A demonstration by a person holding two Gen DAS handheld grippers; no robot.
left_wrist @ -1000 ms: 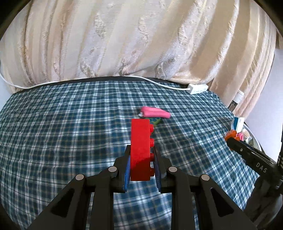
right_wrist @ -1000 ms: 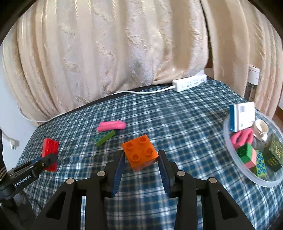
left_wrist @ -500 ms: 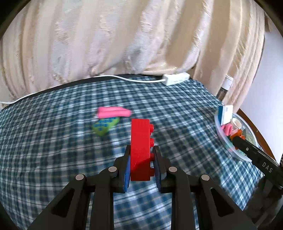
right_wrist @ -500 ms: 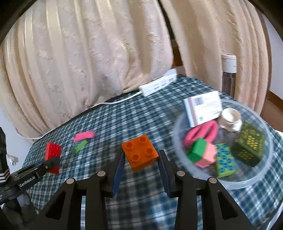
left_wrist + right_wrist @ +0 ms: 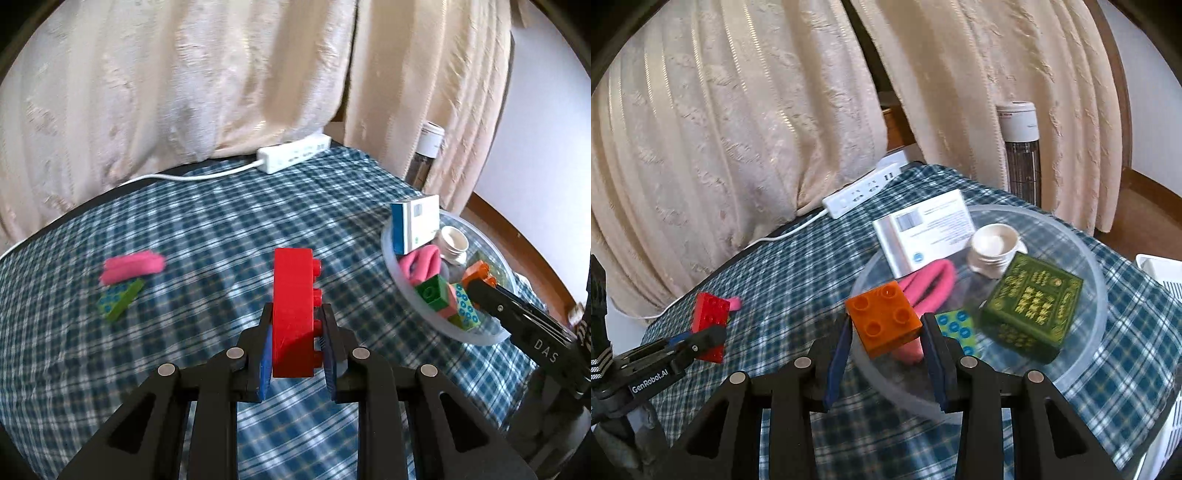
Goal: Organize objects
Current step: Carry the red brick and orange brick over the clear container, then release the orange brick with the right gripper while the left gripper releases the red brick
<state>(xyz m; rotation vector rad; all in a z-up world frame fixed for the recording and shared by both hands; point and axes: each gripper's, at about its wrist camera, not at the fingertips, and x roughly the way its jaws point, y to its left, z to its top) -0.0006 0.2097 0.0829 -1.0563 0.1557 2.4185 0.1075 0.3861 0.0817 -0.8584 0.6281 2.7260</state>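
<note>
Orange brick: your right gripper is clamped on it, above the near rim of the clear bowl.
Drop: carry it further over the bowl, lower, then let go; pick the gap beside the green box.
Red brick: your left gripper pinches it on edge, above the cloth, short of the bowl.
Order: empty the right first, so the grippers don't collide.
Left behind: pink piece and green tile lie well left.

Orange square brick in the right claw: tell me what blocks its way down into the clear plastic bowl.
Nothing visible blocks it. The orange square brick hangs over the near rim of the clear plastic bowl. Below it lie a pink looped band and a teal dotted block, so it would land on those.
</note>
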